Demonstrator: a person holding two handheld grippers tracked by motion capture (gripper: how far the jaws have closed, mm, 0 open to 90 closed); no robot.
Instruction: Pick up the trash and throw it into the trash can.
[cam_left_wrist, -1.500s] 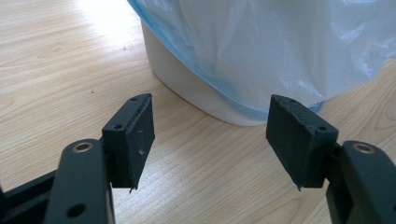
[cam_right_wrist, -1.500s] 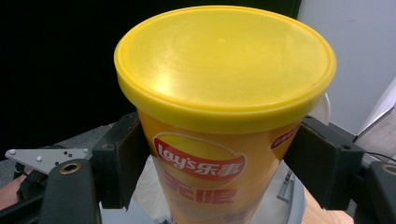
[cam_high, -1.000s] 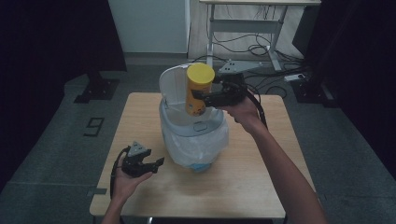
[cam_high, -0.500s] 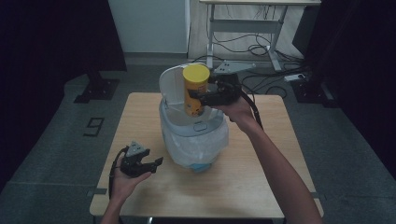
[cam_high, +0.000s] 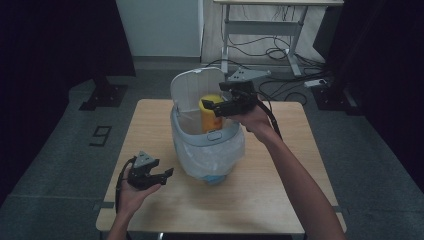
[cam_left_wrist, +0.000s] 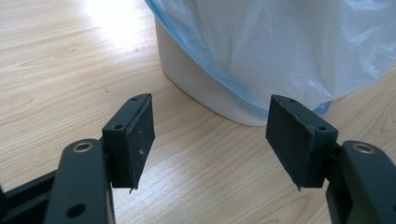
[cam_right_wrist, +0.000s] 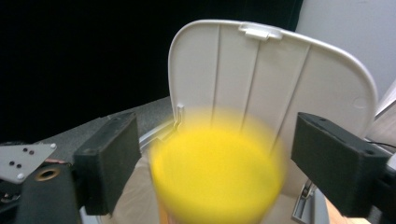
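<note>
A yellow-lidded canister (cam_high: 211, 114) stands half sunk in the white lidded bin (cam_high: 216, 136) at the table's middle. In the right gripper view the canister (cam_right_wrist: 217, 175) is motion-blurred and lies between and below the jaws, touching neither. My right gripper (cam_high: 211, 107) hovers over the bin's mouth, open. The bin's lid (cam_right_wrist: 261, 74) stands upright behind it. My left gripper (cam_high: 163, 175) rests low over the table's front left, open and empty, pointing at the bin's bag-wrapped base (cam_left_wrist: 196, 88).
A clear plastic liner (cam_high: 212, 157) hangs over the bin's sides. The wooden table (cam_high: 270, 190) lies bare around the bin. A metal desk frame (cam_high: 260, 30) and cables on the floor sit beyond the far edge.
The yellow canister has dropped from the right gripper's jaws down into the bin; the jaws have come apart. The left gripper has stayed put.
</note>
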